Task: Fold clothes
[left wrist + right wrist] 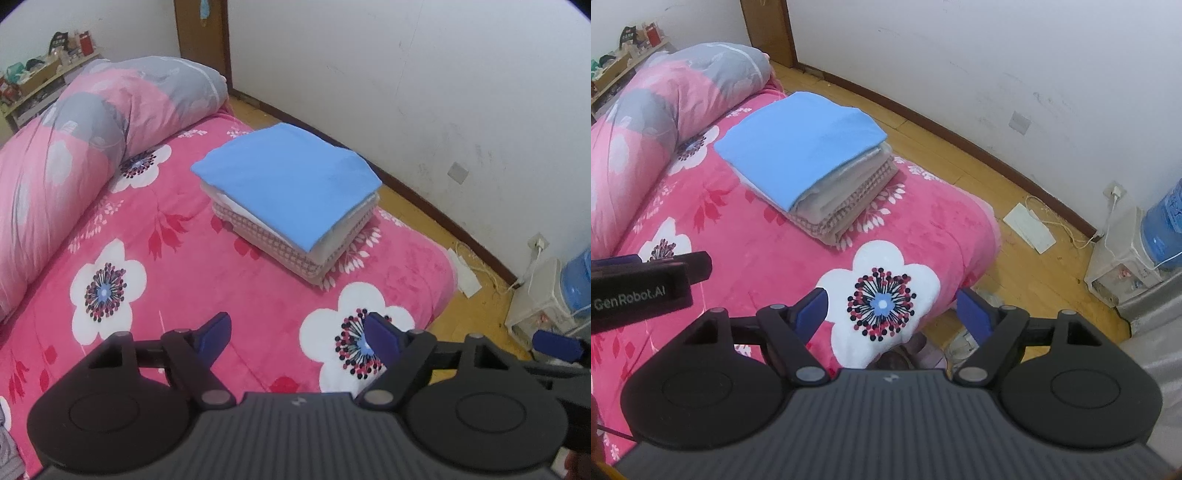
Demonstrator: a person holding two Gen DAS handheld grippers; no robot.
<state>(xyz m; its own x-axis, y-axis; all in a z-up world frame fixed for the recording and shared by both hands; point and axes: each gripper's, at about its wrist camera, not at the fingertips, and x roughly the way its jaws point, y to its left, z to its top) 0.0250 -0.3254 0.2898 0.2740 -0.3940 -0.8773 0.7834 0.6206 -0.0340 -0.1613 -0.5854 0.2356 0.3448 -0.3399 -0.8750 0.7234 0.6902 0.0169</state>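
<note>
In the left wrist view, a rolled pink and grey quilt (85,147) is lying along the far left of the bed, at about ten o'clock from the left gripper (299,332). That gripper is hanging over the pink flowered blanket (177,258) with its jaws spread wide and nothing between them; its blue fingertips (218,328) are gripping nothing. The stack of folded clothes (291,192), a blue piece on top of white and checked ones, is sitting on the blanket well beyond the fingertips, at about twelve o'clock, close to the bed's far edge. At three o'clock, one blue tip of the right gripper (557,345) is showing at the frame's edge, and past it a water dispenser (576,284) is standing by the wall.

In the right wrist view, the left gripper (650,280) is showing as a dark bar at nine o'clock. The stack of folded clothes (805,166) is lying at about eleven o'clock, well apart from the right gripper (892,314). Its jaws are standing wide and holding nothing, over a large white flower near the blanket's (757,251) corner. A flat white thing (1028,227) is lying on the wooden floor (960,166) at two o'clock.
</note>
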